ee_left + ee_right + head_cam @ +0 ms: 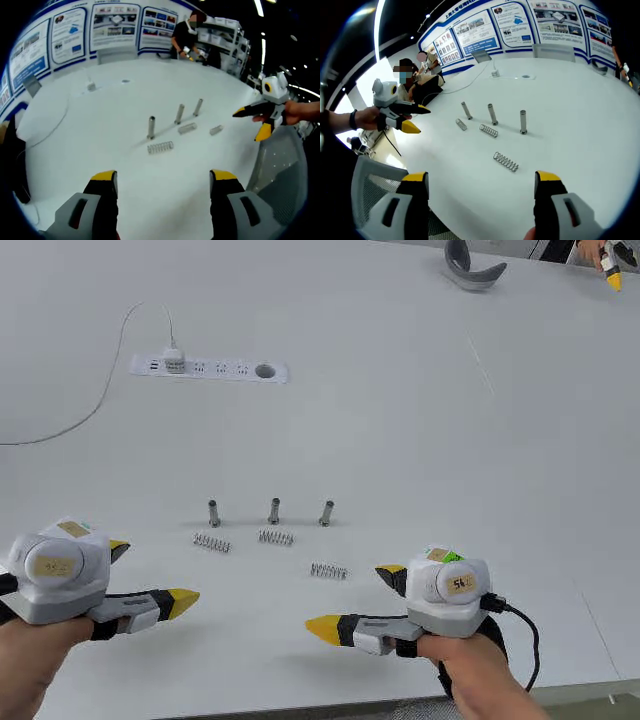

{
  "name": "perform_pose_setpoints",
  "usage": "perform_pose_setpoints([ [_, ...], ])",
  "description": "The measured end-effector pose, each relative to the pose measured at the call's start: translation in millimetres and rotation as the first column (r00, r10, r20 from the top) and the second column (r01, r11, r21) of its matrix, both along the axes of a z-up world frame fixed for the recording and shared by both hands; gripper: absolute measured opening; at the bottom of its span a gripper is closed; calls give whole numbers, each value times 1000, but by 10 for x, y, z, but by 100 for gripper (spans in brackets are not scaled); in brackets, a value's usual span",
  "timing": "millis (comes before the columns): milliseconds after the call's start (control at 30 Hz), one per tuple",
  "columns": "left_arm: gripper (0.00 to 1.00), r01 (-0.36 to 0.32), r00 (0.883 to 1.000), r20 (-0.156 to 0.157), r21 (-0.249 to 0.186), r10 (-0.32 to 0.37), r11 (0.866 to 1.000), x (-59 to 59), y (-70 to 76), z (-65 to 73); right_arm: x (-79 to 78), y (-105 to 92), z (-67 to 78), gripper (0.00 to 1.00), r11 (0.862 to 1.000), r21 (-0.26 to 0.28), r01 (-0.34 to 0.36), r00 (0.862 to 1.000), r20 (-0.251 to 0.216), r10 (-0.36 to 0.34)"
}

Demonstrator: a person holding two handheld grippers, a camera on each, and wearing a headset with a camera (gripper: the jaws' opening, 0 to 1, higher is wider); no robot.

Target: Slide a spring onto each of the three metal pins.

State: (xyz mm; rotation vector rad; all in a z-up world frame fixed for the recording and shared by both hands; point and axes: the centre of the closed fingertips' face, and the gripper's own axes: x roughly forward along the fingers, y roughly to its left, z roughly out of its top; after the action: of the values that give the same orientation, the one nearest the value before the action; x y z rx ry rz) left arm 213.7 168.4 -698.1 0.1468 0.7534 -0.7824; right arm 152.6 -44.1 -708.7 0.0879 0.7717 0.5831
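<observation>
Left tool (152,571) and right tool (352,599) both released, near springs (275,537); power strip (208,368) beyond the pins (274,510)

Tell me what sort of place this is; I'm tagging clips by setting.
Probably a showroom or demo lab: display posters line the wall, and a big white table carries a power strip.

Bright, even overhead light washes the white counter (400,440), nearly bleaching it in the head view, where the three pins (273,510) cast only short, soft shadows. Both gripper views bend sharply toward their edges, curving the wall posters (115,20), and ceiling strip lights (258,7) flare against a dark ceiling.
</observation>
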Motion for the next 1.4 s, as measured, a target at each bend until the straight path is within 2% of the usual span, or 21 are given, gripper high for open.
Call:
perform_pose_setpoints([
  [300, 78, -18, 1000, -6, -15, 18, 1000, -60, 57, -18, -11, 24, -8, 88, 1000, 2, -6, 1000, -4, 6],
  [433, 79, -36, 999, -15, -37, 35, 999, -77, 68, -19, -16, 33, -12, 88, 1000, 3, -8, 1000, -5, 8],
  [667, 80, -19, 1000, -21, -26, 18, 999, -95, 40, -63, -27, 42, -22, 88, 1000, 2, -10, 1000, -9, 10],
  [833, 80, 33, 999, -19, 2, -33, 999, -91, -15, -98, -52, 62, -34, 88, 1000, 4, -11, 1000, -15, 11],
  [933, 80, 89, 996, -12, 26, -89, 996, -89, -63, -109, -71, 76, -51, 88, 1000, 3, -16, 1000, -21, 16],
  [1067, 79, 125, 992, -23, 16, -124, 992, -74, -135, -110, -88, 87, -52, 88, 1000, 1, -19, 999, -25, 19],
  [1400, 79, 276, 961, -9, 74, -276, 958, 11, -353, -139, -87, 85, -41, 88, 1000, 8, -4, 1000, -27, 4],
])
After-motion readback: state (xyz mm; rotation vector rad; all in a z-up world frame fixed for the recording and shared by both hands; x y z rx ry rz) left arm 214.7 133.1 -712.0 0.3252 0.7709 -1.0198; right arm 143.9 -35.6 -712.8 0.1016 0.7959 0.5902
